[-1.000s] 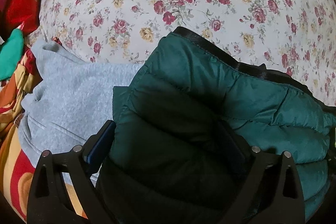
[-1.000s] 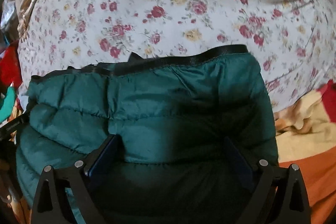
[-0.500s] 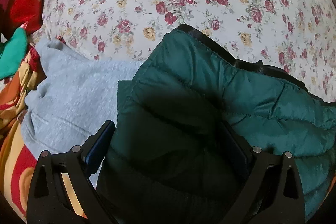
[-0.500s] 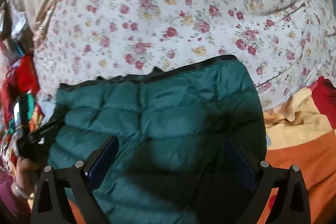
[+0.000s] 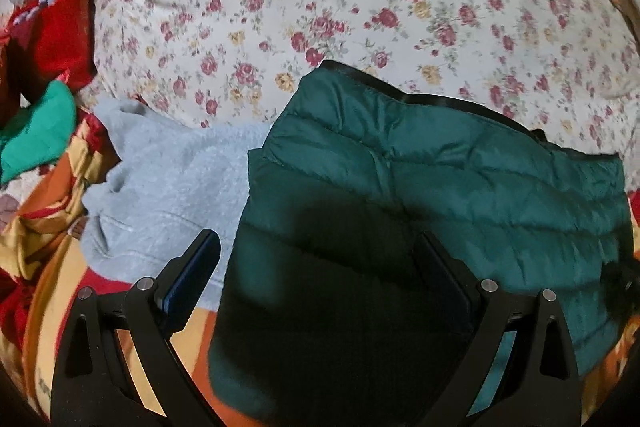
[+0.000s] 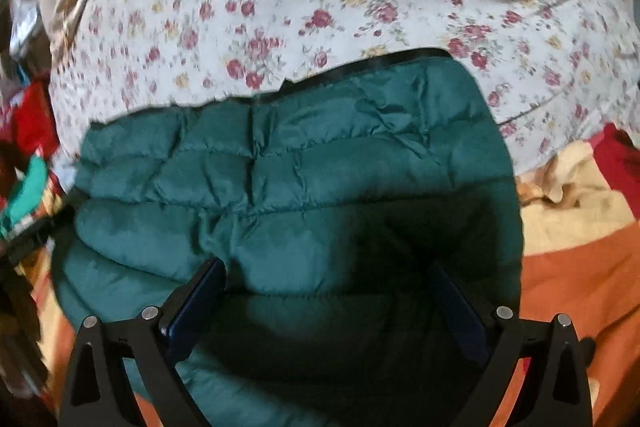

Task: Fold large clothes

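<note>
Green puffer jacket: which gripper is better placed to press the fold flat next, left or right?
Probably right. The right gripper is open and centred over the green puffer jacket, fabric under both fingers. The left gripper, also open, straddles the jacket's edge, one finger over the grey sweatshirt.

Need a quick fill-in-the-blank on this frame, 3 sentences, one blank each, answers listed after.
1. The quilted puffer jacket lying between both grippers is dark ____ in colour.
2. In the left wrist view, the garment just left of the jacket is a ____ sweatshirt.
3. The pale sheet beyond the jacket is printed with a ____ pattern.

Missing words: green; grey; floral
</note>
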